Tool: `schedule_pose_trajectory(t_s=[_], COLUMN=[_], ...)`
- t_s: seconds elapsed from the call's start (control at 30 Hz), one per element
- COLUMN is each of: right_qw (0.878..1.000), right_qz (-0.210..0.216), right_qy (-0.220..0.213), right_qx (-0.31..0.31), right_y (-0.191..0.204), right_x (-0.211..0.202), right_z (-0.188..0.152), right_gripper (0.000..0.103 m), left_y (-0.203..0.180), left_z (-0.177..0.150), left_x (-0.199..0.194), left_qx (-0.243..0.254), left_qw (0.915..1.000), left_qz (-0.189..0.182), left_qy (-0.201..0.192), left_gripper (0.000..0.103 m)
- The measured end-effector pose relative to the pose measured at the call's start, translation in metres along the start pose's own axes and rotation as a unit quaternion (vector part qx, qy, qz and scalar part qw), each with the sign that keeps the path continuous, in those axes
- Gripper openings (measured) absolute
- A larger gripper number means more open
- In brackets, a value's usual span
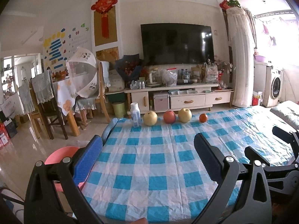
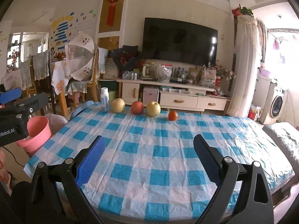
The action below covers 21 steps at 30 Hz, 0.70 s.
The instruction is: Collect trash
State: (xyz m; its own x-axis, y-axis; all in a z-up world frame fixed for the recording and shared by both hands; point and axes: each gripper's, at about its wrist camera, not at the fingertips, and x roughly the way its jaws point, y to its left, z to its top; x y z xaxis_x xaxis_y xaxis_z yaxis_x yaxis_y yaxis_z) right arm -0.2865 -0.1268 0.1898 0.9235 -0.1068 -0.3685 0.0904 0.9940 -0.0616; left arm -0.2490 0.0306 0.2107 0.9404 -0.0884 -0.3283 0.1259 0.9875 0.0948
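Five things stand in a row along the far edge of the table (image 2: 149, 168), which wears a blue-and-white checked cloth: a small white bottle (image 2: 104, 99) at the left end, then a yellow pear (image 2: 118, 105), a red apple (image 2: 137, 107), a second pear (image 2: 153, 108), and a small orange fruit (image 2: 172, 115) set a little apart at the right. The bottle is upright, just beside the first pear; whether it is empty or capped I cannot tell at this distance.

Both grippers hover over the near half of the cloth, well apart from the row. The left gripper (image 1: 148, 150) has its blue-padded fingers spread wide with nothing between them, and it sits toward the table's left edge. The right gripper (image 2: 148, 149) is likewise spread wide and empty, nearer the middle of the cloth. In the left wrist view the right gripper's black frame shows at the right margin; in the right wrist view the left gripper's frame shows at the left margin.

A pink bin (image 2: 37, 132) stands on the floor just off the table's left side, below the left gripper, with a white bag (image 2: 56, 121) beside it. Beyond the table are a TV (image 2: 179, 42) over a low white cabinet (image 2: 168, 97) crowded with bottles and bags.
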Motion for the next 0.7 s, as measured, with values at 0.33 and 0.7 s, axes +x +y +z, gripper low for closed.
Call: schedule_pose_trajectory(t_s=[0.33, 0.7], right_qw=[1.0, 0.999], right_qz=[-0.021, -0.025], right_qy=[-0.02, -0.028], right_qx=[0.004, 0.005], right_y=[-0.012, -0.016], right_x=[-0.025, -0.035], right_z=[0.001, 0.0], right_gripper=[0.095, 0.096], left_y=[-0.01, -0.013], left_z=[0.006, 0.007], left_x=[-0.018, -0.021], left_qx=[0.003, -0.001], left_qw=[0.9998, 0.9997], left_qz=[-0.014, -0.018], left_qy=[-0.014, -0.015], left_gripper=[0.099, 0.099])
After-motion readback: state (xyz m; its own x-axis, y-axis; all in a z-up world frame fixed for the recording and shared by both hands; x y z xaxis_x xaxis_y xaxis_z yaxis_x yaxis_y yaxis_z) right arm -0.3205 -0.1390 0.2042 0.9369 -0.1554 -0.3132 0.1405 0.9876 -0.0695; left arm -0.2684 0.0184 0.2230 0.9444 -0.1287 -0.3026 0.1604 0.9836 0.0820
